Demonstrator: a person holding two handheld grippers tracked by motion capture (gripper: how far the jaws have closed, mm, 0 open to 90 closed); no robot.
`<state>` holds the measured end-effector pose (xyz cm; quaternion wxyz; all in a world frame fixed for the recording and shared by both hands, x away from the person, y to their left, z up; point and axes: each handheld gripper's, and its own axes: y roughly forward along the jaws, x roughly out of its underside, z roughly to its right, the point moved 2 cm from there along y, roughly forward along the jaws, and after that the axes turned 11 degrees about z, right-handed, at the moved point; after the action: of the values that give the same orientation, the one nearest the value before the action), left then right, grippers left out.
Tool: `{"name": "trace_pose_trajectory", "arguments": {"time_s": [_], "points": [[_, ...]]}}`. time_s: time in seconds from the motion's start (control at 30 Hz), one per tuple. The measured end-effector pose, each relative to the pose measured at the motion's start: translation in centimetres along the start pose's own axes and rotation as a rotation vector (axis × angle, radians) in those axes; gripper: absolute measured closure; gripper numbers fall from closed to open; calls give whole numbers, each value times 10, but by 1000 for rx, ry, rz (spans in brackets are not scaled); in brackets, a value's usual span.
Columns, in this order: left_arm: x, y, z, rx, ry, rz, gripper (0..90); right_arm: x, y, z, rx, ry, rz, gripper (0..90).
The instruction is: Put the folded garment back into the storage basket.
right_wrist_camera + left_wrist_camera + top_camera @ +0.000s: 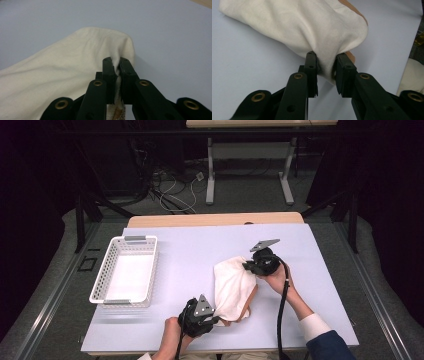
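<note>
A cream cloth point(234, 287) with a tan underside is held off the pale table point(190, 260) between 2 grippers, right of the table's middle and well apart from the white basket point(126, 270) at the left. The left gripper point(212, 316) is seen clamped on the cloth's near edge; in the left gripper view a thick fold of fabric point(312, 30) is pinched between the jaws, which stand slightly apart around it. The right gripper point(248, 266) is clamped on the far edge; in the right gripper view its jaws are nearly together, with a thin ridge of cloth point(75, 72) squeezed between them.

The step in hand is judged to be a fold or a lift of the cloth, with both ends already gripped. Whether the cloth is partly resting on the table or fully raised cannot be settled from the high view, though its middle seems to sag onto the surface.

For the next move, both grips would need to be kept firm while the 2 ends are carried together, either one edge being laid over the other or the bundle being taken leftward to the basket. Even tension should be held so that the thin pinch on the right is not pulled free.
</note>
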<state>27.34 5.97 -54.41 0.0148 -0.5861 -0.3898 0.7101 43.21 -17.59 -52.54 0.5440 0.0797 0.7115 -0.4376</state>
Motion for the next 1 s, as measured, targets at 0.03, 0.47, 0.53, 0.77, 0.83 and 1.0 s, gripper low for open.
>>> {"name": "trace_pose_trajectory", "arguments": {"time_s": [0.03,0.47,0.53,0.77,0.83,1.0], "points": [[-1,-1,-1,1,3,3,740,-2,-1,-1,2,-1,2,848],[-2,-25,-13,-43,-4,17,739,-21,3,-13,-5,-32,32,847],[-1,-29,-14,-51,-5,21,739,-25,5,-16,-10,-30,48,847],[0,-42,-20,-79,-6,22,740,-37,12,-25,-18,-43,71,847],[1,-44,-22,-87,-10,21,739,-39,14,-27,-22,-43,71,847],[6,-51,-28,-109,-18,12,739,-41,24,-33,-29,-35,75,848]]}}
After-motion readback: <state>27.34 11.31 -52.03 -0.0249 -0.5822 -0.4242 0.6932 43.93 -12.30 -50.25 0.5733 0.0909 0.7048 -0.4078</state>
